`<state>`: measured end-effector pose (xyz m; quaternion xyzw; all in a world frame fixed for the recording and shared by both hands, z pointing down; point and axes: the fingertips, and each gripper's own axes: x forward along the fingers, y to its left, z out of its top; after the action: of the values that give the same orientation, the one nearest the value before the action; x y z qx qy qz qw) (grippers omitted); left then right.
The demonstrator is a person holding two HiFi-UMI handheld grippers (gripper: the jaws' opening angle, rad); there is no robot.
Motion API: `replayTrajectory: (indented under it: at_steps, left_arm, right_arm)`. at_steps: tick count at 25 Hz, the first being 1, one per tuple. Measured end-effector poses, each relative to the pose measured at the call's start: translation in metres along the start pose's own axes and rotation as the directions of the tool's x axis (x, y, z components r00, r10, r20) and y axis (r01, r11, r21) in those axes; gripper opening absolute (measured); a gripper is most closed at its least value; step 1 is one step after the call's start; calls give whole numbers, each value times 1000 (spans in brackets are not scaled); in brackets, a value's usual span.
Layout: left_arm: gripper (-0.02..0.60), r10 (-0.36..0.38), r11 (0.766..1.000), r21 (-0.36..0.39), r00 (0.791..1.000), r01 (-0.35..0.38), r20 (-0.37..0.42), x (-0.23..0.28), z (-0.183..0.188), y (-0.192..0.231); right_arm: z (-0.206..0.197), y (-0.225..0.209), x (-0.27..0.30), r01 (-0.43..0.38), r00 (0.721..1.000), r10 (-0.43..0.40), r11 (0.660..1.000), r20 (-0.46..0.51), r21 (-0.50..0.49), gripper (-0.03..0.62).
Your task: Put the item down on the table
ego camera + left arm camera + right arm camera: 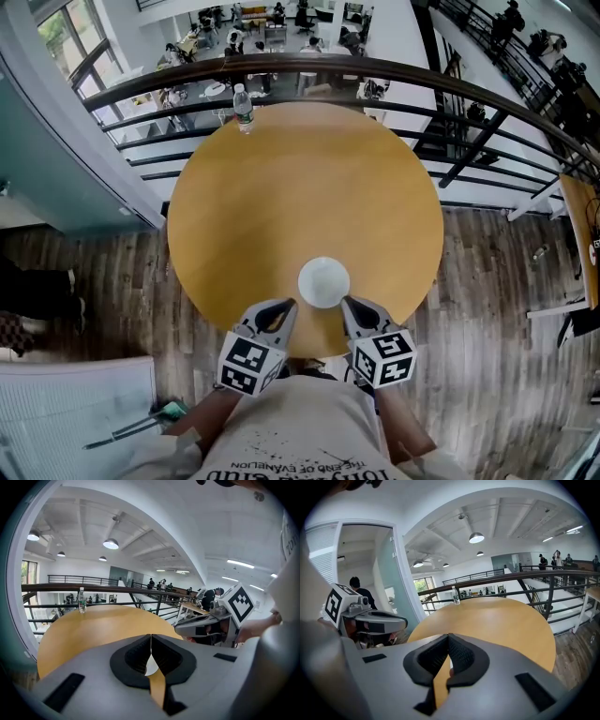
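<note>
**Both jaws closed beside the white round item at the counter's near edge**

The jaws of the left gripper are seen closed, their dark ribbed pads met in a thin line at the tips. Through the small gap behind those tips a sliver of the white round item is glimpsed, with the wood of the counter below it. The jaws of the right gripper are likewise shut tip to tip, and a speck of white is seen through their gap too. Whether the item's rim is pinched by either pair cannot be told.

In the head view the item is shown close to the counter's near edge, about midway along it. It is flanked by the two grippers. The left tips are set at its left rim and the right tips at its right rim, each touching it or just beside it. Whether the item rests on the counter or is held just clear of it cannot be made out.

The two marker cubes are held just off the counter's near edge, above the person's pale shirt. A clear water bottle is stood upright at the counter's far edge, well apart from the item. A dark railing is curved round beyond that far edge, and a plank floor is seen at the counter's sides.
</note>
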<state>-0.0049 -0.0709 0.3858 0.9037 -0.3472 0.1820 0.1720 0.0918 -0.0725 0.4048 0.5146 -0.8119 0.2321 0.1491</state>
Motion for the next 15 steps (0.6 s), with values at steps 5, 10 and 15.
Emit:
replayTrajectory:
  at_steps: [5,10,15]
  left_arm:
    - [23,22,1000,-12,1000,-22,8,-5,1,4]
    - [23,44,999,-23,999,-44,7,-7,3,7]
    - [23,38,999,-22,999,-38,8,-8,-1,2]
  right_arm:
    - [0,0,2,-11,1000,11,1000,-6,-2,25]
    - [8,-2,3,-22,1000,22,1000,-2,-8,25]
    - [2,-2,0,-23,1000,23,1000,-5,-7,25]
